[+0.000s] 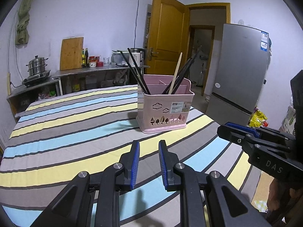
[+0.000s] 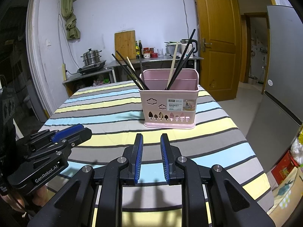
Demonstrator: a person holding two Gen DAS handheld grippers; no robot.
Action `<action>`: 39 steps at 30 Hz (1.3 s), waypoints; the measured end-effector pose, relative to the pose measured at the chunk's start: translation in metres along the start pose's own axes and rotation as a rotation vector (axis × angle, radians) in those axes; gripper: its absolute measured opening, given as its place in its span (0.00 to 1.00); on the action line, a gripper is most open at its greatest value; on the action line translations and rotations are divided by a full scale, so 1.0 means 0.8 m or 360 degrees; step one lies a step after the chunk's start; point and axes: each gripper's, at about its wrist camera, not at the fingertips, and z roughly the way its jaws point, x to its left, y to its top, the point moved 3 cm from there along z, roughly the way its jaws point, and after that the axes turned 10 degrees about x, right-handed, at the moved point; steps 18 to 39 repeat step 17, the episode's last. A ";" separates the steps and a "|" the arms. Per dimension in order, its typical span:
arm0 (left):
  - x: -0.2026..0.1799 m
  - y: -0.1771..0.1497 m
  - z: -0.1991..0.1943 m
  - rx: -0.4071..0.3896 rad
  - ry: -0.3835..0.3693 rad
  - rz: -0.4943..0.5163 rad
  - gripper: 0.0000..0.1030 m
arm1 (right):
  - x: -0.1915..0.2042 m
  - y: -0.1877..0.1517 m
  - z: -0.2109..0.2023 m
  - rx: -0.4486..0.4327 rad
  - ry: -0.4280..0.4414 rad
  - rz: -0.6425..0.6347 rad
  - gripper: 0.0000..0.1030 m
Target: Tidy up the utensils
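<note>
A pink plastic utensil basket (image 2: 169, 102) with cloud and tree cut-outs stands upright on the striped tablecloth (image 2: 106, 111), toward the table's far right part, and every utensil in sight is stood in it, leaning outward against the rim because the compartments are wider than the sticks. In the right wrist view, the left compartment holds a splayed bunch of black chopsticks (image 2: 128, 70) with one pale wooden chopstick (image 2: 130, 64) among them; the right compartment holds one more pale wooden chopstick (image 2: 173, 64) and what look like three black ones (image 2: 186, 54) (the dark sticks overlap, so the count of roughly three on the left is uncertain). That makes one basket, two pale sticks, and about six dark ones; no loose utensil shows on the cloth. The left gripper (image 1: 149, 147) and the right gripper (image 2: 151, 141) hover side by side over the near edge of the table, well apart from the basket, each with its blue-padded jaws narrowly parted and holding nothing. Held back and level like this, they seem to be either finished or waiting, since nothing appears left to collect.
</note>
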 end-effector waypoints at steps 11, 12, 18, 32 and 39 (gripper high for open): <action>0.002 0.000 0.000 -0.0012 -0.0003 -0.0010 0.19 | -0.001 -0.001 0.000 -0.0001 -0.0010 -0.0002 0.19; 0.002 0.000 -0.001 -0.0016 -0.0003 -0.0011 0.19 | -0.002 -0.001 0.000 -0.0001 -0.0011 -0.0002 0.19; 0.002 0.001 -0.001 -0.0018 -0.0003 -0.0009 0.19 | -0.001 0.000 0.000 -0.0001 -0.0012 -0.0003 0.19; 0.002 0.001 -0.001 -0.0018 -0.0003 -0.0009 0.19 | -0.001 0.000 0.000 -0.0001 -0.0012 -0.0003 0.19; 0.002 0.001 -0.001 -0.0018 -0.0003 -0.0009 0.19 | -0.001 0.000 0.000 -0.0001 -0.0012 -0.0003 0.19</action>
